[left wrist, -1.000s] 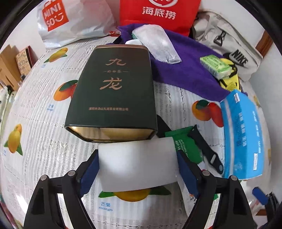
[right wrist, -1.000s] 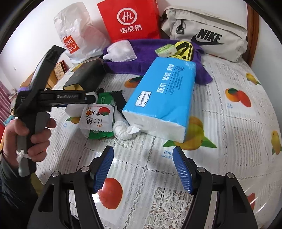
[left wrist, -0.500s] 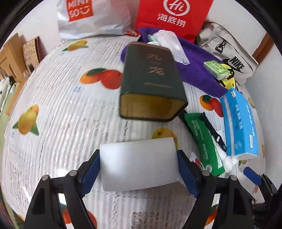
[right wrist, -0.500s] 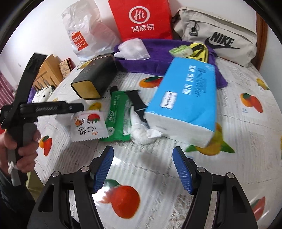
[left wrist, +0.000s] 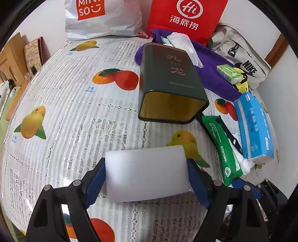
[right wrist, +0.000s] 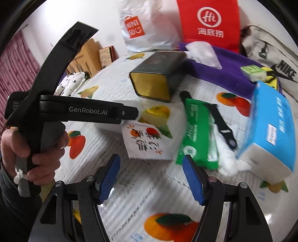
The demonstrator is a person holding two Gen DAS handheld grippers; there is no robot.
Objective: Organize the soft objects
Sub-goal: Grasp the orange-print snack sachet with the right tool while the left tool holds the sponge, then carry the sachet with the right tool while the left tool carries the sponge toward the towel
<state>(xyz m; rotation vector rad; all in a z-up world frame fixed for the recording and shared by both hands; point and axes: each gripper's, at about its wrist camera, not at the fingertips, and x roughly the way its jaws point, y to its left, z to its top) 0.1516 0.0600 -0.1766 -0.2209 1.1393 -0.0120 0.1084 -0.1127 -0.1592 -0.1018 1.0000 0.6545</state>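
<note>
My left gripper (left wrist: 147, 176) is shut on a white foam block (left wrist: 147, 173), its blue pads pressing both ends, above the fruit-print tablecloth (left wrist: 78, 115). In the right wrist view a hand (right wrist: 37, 152) holds that gripper (right wrist: 128, 113) at the left, the block's white edge showing under it. My right gripper (right wrist: 150, 163) stands open with nothing between its pads. Just beyond it lies a white snack packet (right wrist: 147, 141). A green wipes pack (right wrist: 197, 134), a crumpled white cloth (right wrist: 227, 156) and a blue tissue pack (right wrist: 270, 130) lie to its right.
A dark green tin (left wrist: 171, 83) lies on its side, open end towards me. Behind it are a purple towel (left wrist: 214, 74), a clear bag (left wrist: 184, 44), a small green pack (left wrist: 230, 73), a Nike bag (left wrist: 247, 63), a red bag (left wrist: 186, 16) and a Miniso bag (left wrist: 100, 16).
My left gripper has drawn back and to the left with the block, away from the tin. My right gripper has swung left and rolled, so the snack packet now lies just ahead of its pads.
</note>
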